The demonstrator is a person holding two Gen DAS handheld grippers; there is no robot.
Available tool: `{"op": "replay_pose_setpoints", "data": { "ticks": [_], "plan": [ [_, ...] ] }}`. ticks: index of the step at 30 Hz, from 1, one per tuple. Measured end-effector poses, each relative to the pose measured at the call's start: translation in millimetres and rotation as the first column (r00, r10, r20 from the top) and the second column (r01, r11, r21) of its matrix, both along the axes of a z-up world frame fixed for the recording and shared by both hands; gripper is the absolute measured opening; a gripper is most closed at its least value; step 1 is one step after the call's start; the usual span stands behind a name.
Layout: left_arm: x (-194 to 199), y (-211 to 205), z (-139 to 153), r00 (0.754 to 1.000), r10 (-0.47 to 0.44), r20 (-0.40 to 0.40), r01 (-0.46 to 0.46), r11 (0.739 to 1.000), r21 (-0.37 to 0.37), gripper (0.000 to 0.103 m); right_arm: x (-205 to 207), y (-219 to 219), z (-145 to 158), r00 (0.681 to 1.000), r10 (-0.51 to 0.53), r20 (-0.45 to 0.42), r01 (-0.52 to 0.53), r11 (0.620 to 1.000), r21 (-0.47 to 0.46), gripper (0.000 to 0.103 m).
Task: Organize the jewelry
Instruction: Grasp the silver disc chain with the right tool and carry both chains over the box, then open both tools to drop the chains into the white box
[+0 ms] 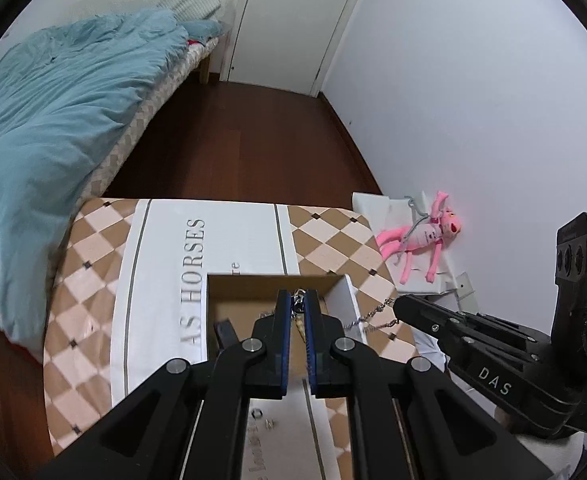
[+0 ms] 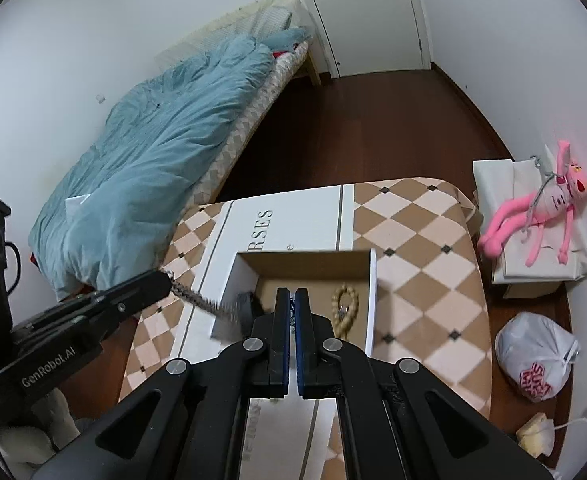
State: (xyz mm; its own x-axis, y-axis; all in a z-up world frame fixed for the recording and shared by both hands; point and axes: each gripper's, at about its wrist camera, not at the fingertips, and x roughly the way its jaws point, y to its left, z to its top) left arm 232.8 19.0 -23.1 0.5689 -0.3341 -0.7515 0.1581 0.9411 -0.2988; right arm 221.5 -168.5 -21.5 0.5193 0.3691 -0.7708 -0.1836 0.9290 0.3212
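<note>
A silver chain [image 1: 369, 316] hangs stretched between my two grippers above an open white box with a brown floor [image 2: 313, 272]. My left gripper [image 1: 299, 300] is shut on one end of the chain, whose clasp shows between its blue pads. My right gripper [image 2: 293, 300] is shut on the other end; the chain [image 2: 197, 298] runs from the left gripper's tip across the box's left wall. A beige bead bracelet [image 2: 345, 306] lies inside the box at the right. A small dark object [image 2: 247, 304] sits in the box at the left.
The box stands on a table with a brown-and-cream checked cloth [image 2: 421, 248]. A bed with a blue duvet [image 2: 165, 152] is to the left. A pink plush toy [image 2: 541, 216] lies on a white box at the right, with a white plastic bag [image 2: 537, 356] on the floor.
</note>
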Motion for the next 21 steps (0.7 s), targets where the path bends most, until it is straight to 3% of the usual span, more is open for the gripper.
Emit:
{"op": "replay_pose_setpoints", "data": {
  "ticks": [11,18,19,21],
  "plan": [
    [71.0,-6.8,-49.3,0.99,-0.008,-0.142,0.022,0.995,0.101,0.004,85.6,8.9,-58.0,0.987,-0.007,-0.164,-0.009,0.995,-0.096,0.002],
    [84.6,-0.3,-62.5,0.977,0.062,-0.202,-0.03,0.987,0.158,0.01,101.0,12.5,-73.5,0.978,-0.013,-0.21,-0.029,0.981,-0.194,0.003],
    [84.6,1.3,-63.9,0.976,0.076,-0.205,-0.041,0.985,0.169,0.012,101.5,13.5,-75.1,0.975,-0.011,-0.221,-0.035,0.979,-0.202,0.003],
    [84.0,3.8,-64.9,0.975,0.093,-0.2,-0.054,0.98,0.189,0.036,102.2,14.5,-80.0,0.968,-0.004,-0.251,-0.051,0.975,-0.215,0.003]
  ]
}}
